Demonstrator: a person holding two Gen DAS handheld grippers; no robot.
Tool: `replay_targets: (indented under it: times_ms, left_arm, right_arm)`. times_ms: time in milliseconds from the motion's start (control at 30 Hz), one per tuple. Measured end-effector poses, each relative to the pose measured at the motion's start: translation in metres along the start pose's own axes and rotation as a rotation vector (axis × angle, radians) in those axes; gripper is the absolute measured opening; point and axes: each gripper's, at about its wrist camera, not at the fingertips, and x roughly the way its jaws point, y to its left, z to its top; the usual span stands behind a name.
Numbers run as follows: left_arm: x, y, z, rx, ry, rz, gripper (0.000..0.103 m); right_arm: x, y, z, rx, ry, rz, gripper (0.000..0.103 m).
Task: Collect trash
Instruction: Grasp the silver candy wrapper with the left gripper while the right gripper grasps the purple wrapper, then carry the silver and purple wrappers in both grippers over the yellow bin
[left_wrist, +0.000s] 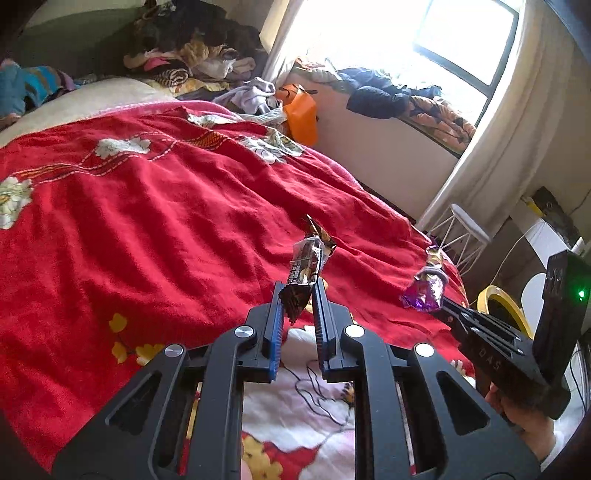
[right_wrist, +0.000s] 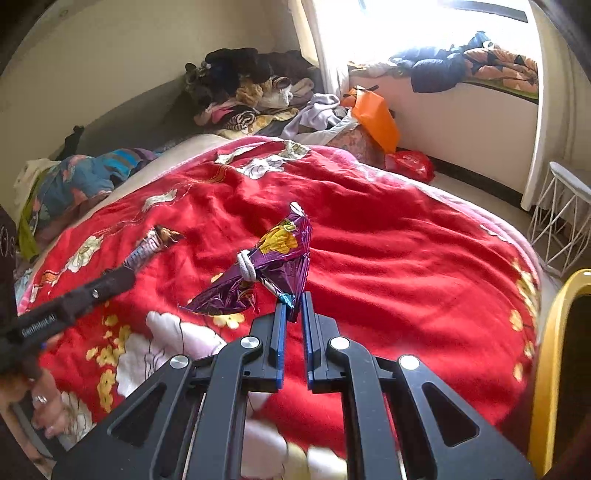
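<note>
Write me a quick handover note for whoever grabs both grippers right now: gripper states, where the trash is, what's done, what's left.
Left gripper: shut on the brown snack wrapper, held up above the red blanket.
Right gripper: shut on the purple foil wrapper, which has a white band around its middle; also lifted off the bed.
Done: both wrappers picked up.
Left: drop both into a bin. None is clearly in view; a yellow-rimmed object stands at the bed's right edge, but I cannot tell what it is. No other wrappers visible on the blanket.
</note>
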Motion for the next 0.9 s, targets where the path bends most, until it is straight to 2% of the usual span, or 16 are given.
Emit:
replay_targets:
  times_ms: [367,900]
  left_arm:
    - [-0.045,-0.019,0.011,0.033,-0.075,0.01,0.01]
    - [-0.082,-0.055,0.011,0.092,-0.126,-0.012,0.01]
  right_arm:
    - [-0.044,0.005,-0.001,-0.044,-0.044,0.016,0.008]
    - [-0.098,0.005,-0.004,-0.081,-0.104,0.005,0.008]
